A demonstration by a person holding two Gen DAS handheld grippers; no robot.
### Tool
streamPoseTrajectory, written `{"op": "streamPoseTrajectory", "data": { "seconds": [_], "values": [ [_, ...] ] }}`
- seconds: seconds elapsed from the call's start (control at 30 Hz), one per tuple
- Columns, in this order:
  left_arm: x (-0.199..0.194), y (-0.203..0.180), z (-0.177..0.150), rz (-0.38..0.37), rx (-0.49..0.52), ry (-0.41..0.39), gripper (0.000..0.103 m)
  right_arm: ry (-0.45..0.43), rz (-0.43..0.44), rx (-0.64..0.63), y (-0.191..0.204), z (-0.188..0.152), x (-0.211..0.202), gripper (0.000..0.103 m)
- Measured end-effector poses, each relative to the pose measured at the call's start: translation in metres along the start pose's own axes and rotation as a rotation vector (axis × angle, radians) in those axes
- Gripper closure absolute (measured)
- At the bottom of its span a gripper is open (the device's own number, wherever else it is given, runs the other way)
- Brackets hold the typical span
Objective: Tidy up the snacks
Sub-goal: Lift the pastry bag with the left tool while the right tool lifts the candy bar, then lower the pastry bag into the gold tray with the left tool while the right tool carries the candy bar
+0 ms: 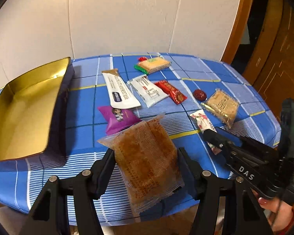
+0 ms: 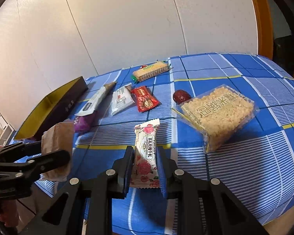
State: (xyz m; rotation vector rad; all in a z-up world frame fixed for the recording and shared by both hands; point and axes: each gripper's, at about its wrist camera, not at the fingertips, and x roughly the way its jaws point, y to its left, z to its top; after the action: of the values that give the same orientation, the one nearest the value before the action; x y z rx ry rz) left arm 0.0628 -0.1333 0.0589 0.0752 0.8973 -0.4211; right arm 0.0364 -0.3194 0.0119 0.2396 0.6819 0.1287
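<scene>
1. Brown snack pack [image 1: 147, 156] clamped btwn left gripper [image 1: 146, 156] jaws, held above table's near edge, just right of gold-lined box [image 1: 19, 113].
2. Rose-print candy [image 2: 146, 152] pinched in right gripper [image 2: 146, 156], low over blue plaid cloth [image 2: 245, 166].
3. Other snacks lie on cloth beyond: rice cake pack [image 2: 217, 113], red wrapper [image 2: 146, 98], biscuit pack [image 1: 153, 64].

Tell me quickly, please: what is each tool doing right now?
Left tool: closed on the brown snack packet.
Right tool: closed on the rose-printed candy bar.
</scene>
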Motion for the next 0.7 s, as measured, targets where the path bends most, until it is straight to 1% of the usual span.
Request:
{"op": "streamPoseTrajectory", "data": {
  "seconds": [0.1,0.23,0.33,0.47,0.53,0.63,0.7],
  "values": [
    [-0.011,0.010,0.004,-0.013,-0.028,-0.016,0.040,-0.009,0.008,0.001,0.004,0.003,0.000,0.080],
    [-0.024,0.028,0.013,0.011,-0.049,-0.040,0.040,-0.005,0.006,0.012,0.010,0.008,0.001,0.080],
    [-0.032,0.044,0.018,0.022,-0.073,-0.056,0.040,-0.020,0.005,0.018,0.016,0.017,-0.003,0.080],
    [-0.041,0.071,0.023,0.056,-0.122,-0.064,0.040,-0.039,0.048,0.050,0.024,0.030,-0.011,0.080],
    [-0.044,0.083,0.026,0.079,-0.141,-0.069,0.040,-0.053,0.059,0.042,0.029,0.034,-0.015,0.080],
    [-0.049,0.109,0.035,0.093,-0.183,-0.069,0.040,-0.071,0.069,0.033,0.035,0.034,-0.017,0.080],
    [-0.049,0.126,0.040,0.104,-0.215,-0.068,0.040,-0.055,0.077,0.056,0.035,0.035,-0.013,0.080]
  ]
}}
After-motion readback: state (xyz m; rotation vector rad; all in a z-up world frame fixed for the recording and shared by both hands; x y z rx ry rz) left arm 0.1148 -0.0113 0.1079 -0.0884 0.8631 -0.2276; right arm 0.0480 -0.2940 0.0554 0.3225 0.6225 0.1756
